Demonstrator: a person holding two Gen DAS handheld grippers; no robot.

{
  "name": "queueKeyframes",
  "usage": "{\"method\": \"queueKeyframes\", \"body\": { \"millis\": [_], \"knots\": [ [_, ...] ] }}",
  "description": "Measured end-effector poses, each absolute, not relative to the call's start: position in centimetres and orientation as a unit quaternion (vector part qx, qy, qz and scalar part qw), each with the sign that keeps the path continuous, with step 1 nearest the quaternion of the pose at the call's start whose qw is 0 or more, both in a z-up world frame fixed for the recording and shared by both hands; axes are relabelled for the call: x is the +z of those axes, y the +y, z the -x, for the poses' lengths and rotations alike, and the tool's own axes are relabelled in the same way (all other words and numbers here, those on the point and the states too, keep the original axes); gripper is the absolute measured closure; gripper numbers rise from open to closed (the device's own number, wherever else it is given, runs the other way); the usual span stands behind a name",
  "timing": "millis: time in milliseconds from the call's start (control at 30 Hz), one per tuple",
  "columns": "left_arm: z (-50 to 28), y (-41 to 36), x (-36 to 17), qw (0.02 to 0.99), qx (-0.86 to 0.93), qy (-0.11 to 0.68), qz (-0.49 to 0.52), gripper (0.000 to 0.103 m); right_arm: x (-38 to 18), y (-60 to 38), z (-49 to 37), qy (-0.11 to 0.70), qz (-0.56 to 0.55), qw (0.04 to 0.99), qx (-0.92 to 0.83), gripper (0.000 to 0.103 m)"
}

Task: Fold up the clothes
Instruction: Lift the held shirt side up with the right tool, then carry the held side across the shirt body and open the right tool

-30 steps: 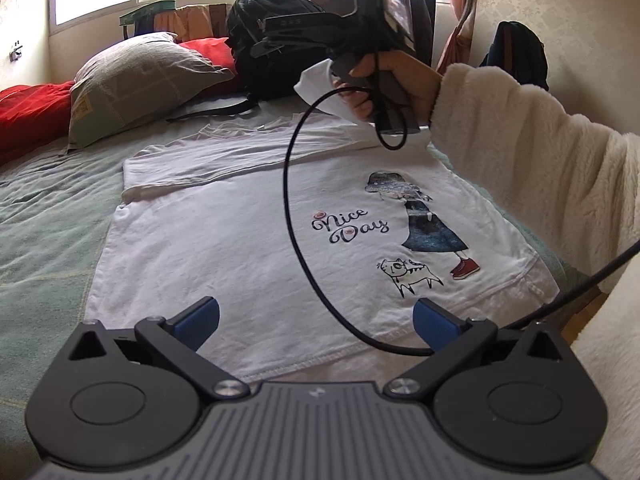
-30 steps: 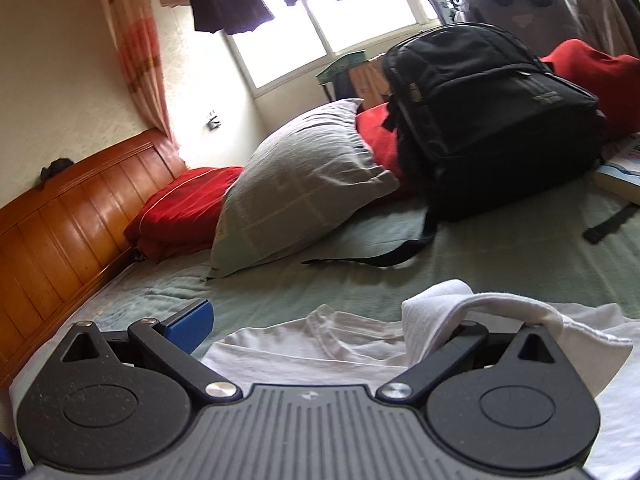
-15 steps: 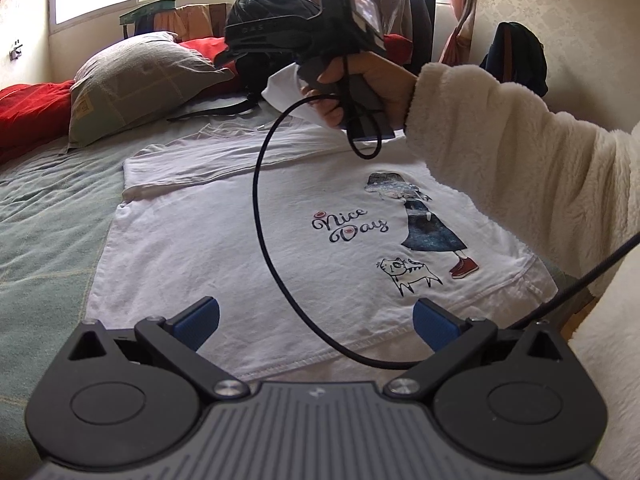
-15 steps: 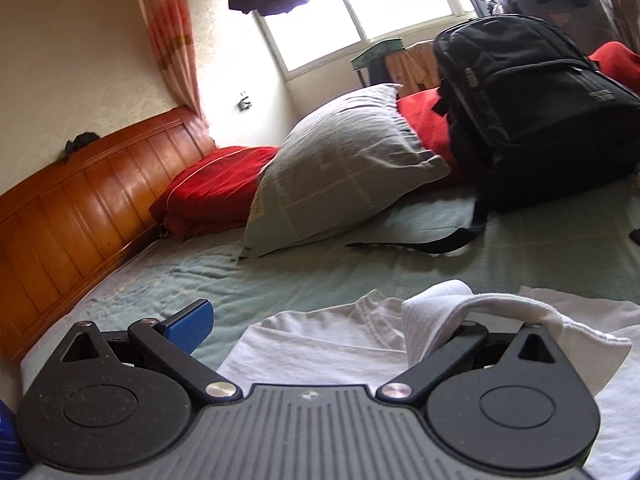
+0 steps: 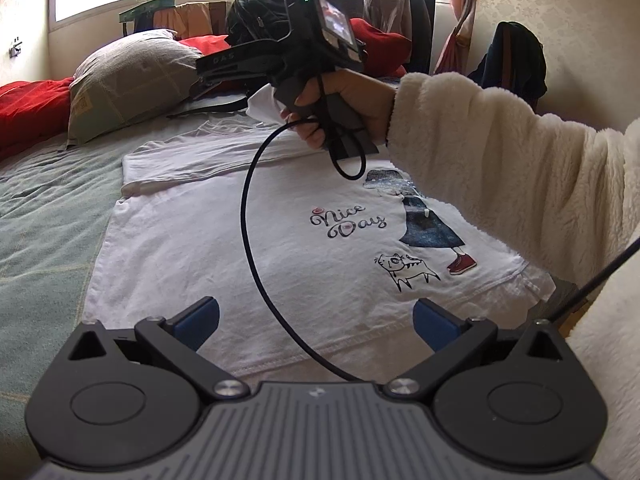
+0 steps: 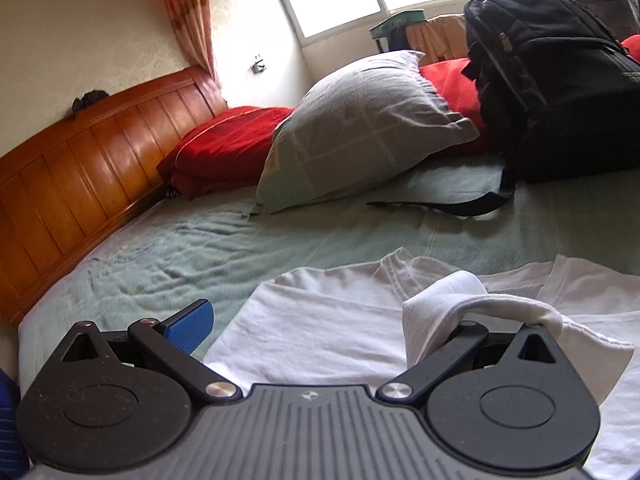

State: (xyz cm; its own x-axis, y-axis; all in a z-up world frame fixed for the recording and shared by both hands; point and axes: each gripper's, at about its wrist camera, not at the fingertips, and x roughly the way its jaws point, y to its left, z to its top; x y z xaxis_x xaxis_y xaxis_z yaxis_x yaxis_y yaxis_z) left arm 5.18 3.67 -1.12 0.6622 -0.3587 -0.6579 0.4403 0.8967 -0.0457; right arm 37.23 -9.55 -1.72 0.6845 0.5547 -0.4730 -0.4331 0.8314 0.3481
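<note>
A white T-shirt [image 5: 200, 248] printed "Nice Day" lies flat on the green bedsheet [image 5: 48, 216], with one sleeve folded in across its top. My left gripper [image 5: 316, 320] is open just above the hem, holding nothing. A hand in a white fleece sleeve [image 5: 480, 152] holds my right gripper [image 5: 224, 66] over the shirt's upper part. In the right wrist view that gripper [image 6: 320, 320] has its jaws wide apart. A fold of white shirt cloth [image 6: 448, 300] is draped over the right finger and hides its pad. The shirt [image 6: 328, 296] lies below.
A grey pillow [image 6: 360, 128], red pillows [image 6: 224, 140] and a black backpack [image 6: 552, 92] with a trailing strap [image 6: 460, 208] sit at the far side of the bed. A wooden headboard [image 6: 80, 168] stands on the left. A black cable [image 5: 248, 216] loops over the shirt.
The right gripper has moved left across the top of the shirt, carrying the draped cloth with it. Its view has swung toward the headboard. The left gripper has stayed still.
</note>
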Motion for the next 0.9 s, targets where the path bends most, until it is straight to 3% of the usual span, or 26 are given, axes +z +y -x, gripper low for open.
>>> {"method": "queueKeyframes", "body": {
  "millis": [300,567,900],
  "knots": [
    [-5.3,3.9,-1.3,0.91,-0.215,0.351,-0.054,0.001,-4.0,-8.0,-37.9,0.323,-0.074,0.903,0.274,0.0],
    [-5.2,4.1,-1.4,0.91,-0.214,0.351,-0.05,0.001,-6.6,-11.4,-38.6,0.374,-0.177,0.868,0.274,0.0],
    [-5.2,3.8,-1.7,0.908,-0.228,0.348,-0.047,0.001,-7.4,-17.9,-38.9,0.37,-0.366,0.824,0.222,0.0]
  ]
}}
